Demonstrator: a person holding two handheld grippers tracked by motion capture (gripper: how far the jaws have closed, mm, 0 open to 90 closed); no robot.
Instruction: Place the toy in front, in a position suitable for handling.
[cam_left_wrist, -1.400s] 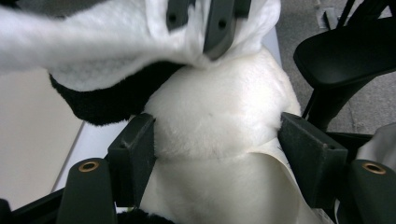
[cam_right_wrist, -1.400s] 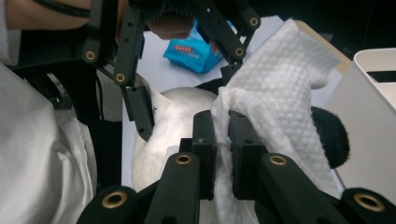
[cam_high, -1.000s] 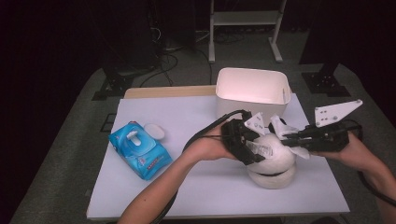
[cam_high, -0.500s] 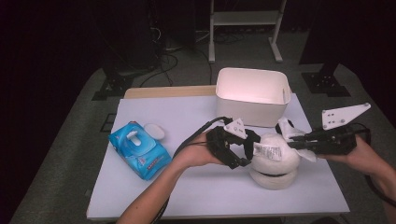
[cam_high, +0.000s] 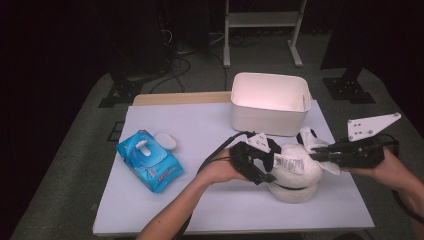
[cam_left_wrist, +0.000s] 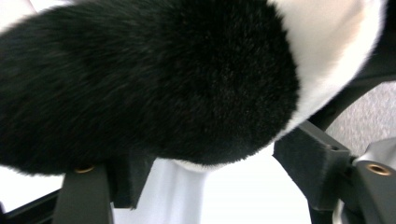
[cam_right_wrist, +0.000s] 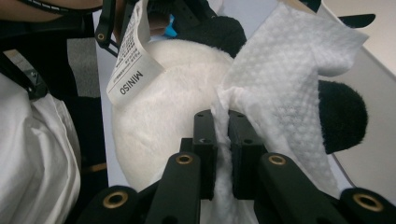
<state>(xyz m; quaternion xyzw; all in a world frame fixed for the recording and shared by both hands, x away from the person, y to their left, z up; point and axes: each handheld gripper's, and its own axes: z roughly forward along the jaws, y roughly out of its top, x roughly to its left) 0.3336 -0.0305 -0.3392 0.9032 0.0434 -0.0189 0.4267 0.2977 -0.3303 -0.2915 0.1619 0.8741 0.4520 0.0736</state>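
Dark surroundings ring a pale lavender table (cam_high: 200, 130), with metal stand legs and cables on the grey floor beyond its 12 o'clock edge. At about 1 o'clock on the table stands a white rectangular storage bin (cam_high: 270, 107), open-topped; its lit inside looks bare as far as the high view reaches. At 9 o'clock lies a blue wet-wipes pack (cam_high: 149, 161) with its round lid flipped open toward the bin.

Toward 4 o'clock a black-and-white plush toy (cam_high: 295, 172) sits on the table, a white sewn-in label (cam_right_wrist: 135, 60) reading MINISO sticking up from its back. The left gripper (cam_high: 260, 162) meets the toy from the 9 o'clock side; in the left gripper view a black furry limb lies between its two jaws, which stand apart around it, and whether they press on it cannot be told. The right gripper (cam_right_wrist: 223, 135) comes in from 3 o'clock, jaws pinched together on a white textured wet wipe (cam_right_wrist: 289, 79), which fans out above the jaws and lies against the toy's white fur beside a black ear.
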